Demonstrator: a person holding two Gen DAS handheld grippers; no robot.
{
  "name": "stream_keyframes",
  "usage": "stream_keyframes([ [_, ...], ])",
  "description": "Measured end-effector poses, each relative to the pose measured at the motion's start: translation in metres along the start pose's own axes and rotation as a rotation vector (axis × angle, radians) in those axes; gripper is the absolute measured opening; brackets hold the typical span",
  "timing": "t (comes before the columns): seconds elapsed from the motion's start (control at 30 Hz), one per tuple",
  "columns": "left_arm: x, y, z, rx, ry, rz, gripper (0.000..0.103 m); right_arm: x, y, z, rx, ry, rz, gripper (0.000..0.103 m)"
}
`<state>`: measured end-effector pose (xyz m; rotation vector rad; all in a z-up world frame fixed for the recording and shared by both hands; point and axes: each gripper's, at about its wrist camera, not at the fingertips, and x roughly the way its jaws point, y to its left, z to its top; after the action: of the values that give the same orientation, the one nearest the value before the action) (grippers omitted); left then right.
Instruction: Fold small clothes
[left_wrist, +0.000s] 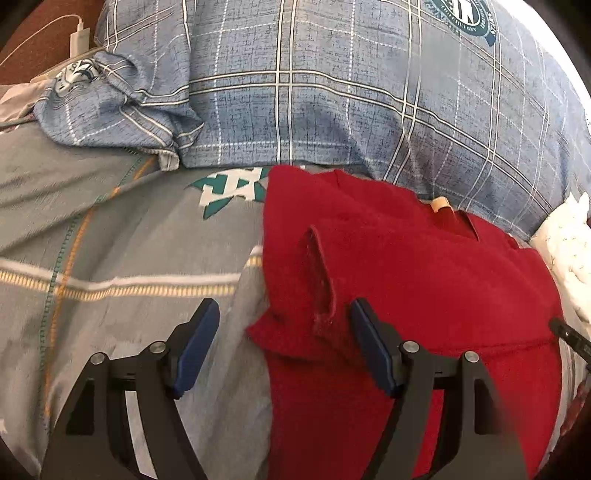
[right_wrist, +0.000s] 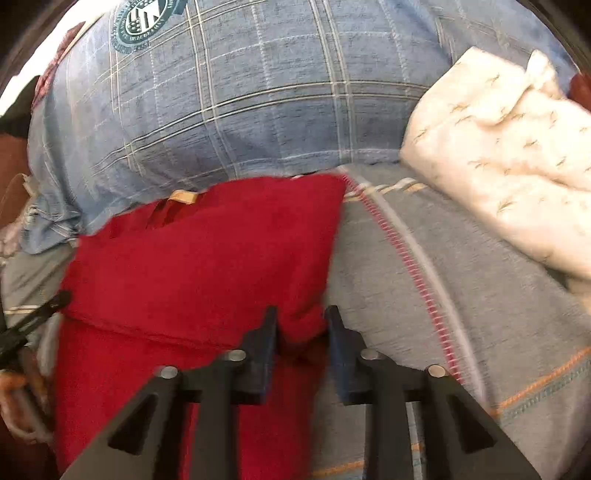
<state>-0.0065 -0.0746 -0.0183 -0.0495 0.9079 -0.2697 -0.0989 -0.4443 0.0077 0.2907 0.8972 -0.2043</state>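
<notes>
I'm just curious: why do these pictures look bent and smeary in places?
Both views: fisheye lenses bow the bedding's lines and darken the corners. Left wrist: the grey sheet streaks with motion blur. Right wrist: the red garment and red stitching smear.

Blue plaid pillow (left_wrist: 332, 92), white charger (left_wrist: 79, 37), grey bedsheet (left_wrist: 110, 258).

Our left tongs (left_wrist: 284, 347) carry black linkage arms with round silver pivot pins and dark blue finger pads (left_wrist: 195, 347). Our right tongs (right_wrist: 301, 350) share this build: black arms, silver pins, blue pads (right_wrist: 341, 354).
</notes>
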Motion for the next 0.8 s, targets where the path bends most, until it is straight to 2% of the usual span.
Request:
stream_keyframes([
  [0.03,-0.003,0.0,-0.002,0.005,-0.007,0.003,0.073,-0.002,0.0,0.0,-0.001,-0.004,0.0,0.025],
  [0.07,-0.007,0.0,-0.003,0.013,-0.008,0.087,0.075,-0.002,-0.001,-0.002,0.007,-0.002,-0.005,0.025],
  [0.17,-0.013,0.003,-0.008,0.006,-0.012,0.09,0.076,-0.002,0.001,-0.005,0.01,0.005,-0.034,0.027],
  [0.2,-0.015,0.004,-0.009,0.004,-0.007,0.088,0.076,-0.007,0.002,-0.004,0.018,0.0,-0.041,0.031],
  [0.3,-0.022,0.009,-0.01,-0.005,-0.024,0.099,0.076,-0.032,0.003,-0.002,0.031,-0.055,-0.081,0.032],
  [0.4,-0.023,0.013,-0.005,-0.011,-0.035,0.11,0.076,-0.043,0.017,0.002,-0.016,-0.086,-0.05,0.033],
  [0.6,-0.02,0.022,-0.002,-0.052,-0.027,0.096,0.076,-0.02,0.047,-0.003,-0.079,-0.049,-0.005,0.035],
  [0.73,-0.022,0.021,-0.004,-0.045,-0.022,0.101,0.076,0.005,0.051,-0.013,-0.11,0.007,-0.07,0.037],
  [0.8,-0.025,0.022,-0.004,-0.044,-0.021,0.106,0.076,0.008,0.048,-0.018,-0.096,0.026,-0.054,0.037],
])
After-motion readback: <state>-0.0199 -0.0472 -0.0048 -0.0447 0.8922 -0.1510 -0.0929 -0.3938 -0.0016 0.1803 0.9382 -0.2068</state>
